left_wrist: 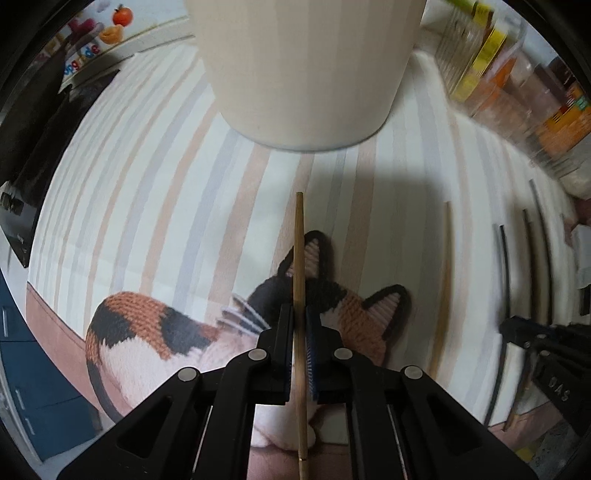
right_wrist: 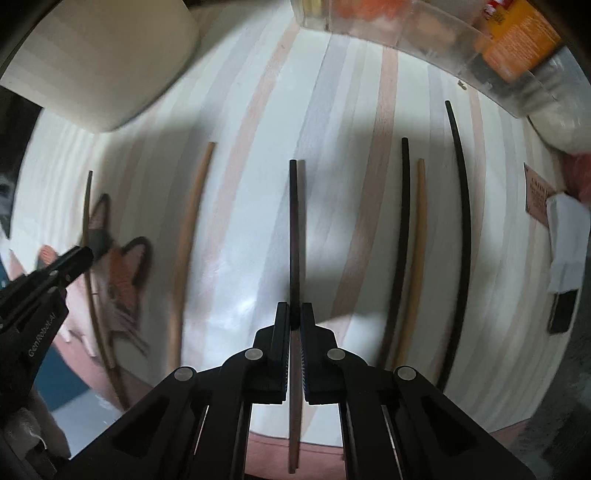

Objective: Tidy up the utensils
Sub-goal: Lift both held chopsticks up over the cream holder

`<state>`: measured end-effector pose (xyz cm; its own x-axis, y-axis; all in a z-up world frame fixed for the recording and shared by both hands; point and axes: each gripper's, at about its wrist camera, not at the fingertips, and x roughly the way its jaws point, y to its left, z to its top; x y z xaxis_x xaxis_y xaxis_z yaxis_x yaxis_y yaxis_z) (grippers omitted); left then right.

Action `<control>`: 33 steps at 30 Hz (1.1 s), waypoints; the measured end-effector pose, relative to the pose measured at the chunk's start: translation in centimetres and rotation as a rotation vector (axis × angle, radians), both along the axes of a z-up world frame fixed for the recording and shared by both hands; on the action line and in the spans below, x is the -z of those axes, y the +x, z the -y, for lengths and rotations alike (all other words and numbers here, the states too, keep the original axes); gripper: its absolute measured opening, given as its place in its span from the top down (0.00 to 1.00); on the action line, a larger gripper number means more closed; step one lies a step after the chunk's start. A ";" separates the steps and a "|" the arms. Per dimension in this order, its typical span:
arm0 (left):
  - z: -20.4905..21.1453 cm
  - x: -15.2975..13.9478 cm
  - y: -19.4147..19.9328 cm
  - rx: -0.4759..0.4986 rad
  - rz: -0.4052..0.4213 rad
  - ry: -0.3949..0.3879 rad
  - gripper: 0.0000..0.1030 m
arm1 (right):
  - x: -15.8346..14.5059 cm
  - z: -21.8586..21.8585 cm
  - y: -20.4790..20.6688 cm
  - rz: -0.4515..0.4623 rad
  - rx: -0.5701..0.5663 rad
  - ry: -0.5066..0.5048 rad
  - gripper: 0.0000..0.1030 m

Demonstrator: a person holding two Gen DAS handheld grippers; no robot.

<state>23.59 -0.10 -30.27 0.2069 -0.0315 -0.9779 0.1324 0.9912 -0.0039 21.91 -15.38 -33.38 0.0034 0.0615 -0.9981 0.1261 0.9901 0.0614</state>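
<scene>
My left gripper is shut on a light bamboo chopstick, held above the striped cloth and a knitted cat mat. A cream utensil holder stands just ahead of it. My right gripper is shut on a dark brown chopstick, held over the cloth. Loose on the cloth lie a light chopstick, a black one beside a tan one, and a long black one. The left gripper also shows in the right wrist view with its chopstick.
The cream holder stands at the back left in the right wrist view. A clear bin of packets lines the far right; it shows in the left wrist view too. A white paper lies at the right edge.
</scene>
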 end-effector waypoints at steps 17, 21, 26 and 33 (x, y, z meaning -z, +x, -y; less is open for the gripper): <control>-3.1 -10.7 -3.1 -0.036 0.248 -0.102 0.96 | -10.2 -0.5 -2.5 0.363 -0.014 0.103 0.95; -3.5 -14.4 -2.9 -0.038 0.346 -0.109 0.97 | -13.7 -0.2 -1.9 0.478 -0.016 0.107 0.95; -4.2 -20.5 -2.1 -0.044 0.484 -0.139 0.97 | -19.3 -0.6 -0.7 0.638 -0.030 0.104 0.95; -5.9 -30.1 -1.6 -0.038 0.641 -0.230 0.97 | -30.5 -1.2 1.0 0.856 -0.090 0.145 0.95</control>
<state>22.01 5.79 -0.16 0.7480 -0.2053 -0.6311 0.1440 0.9785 -0.1478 22.91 -14.22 -2.91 0.7374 0.2234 -0.6374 -0.0988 0.9692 0.2254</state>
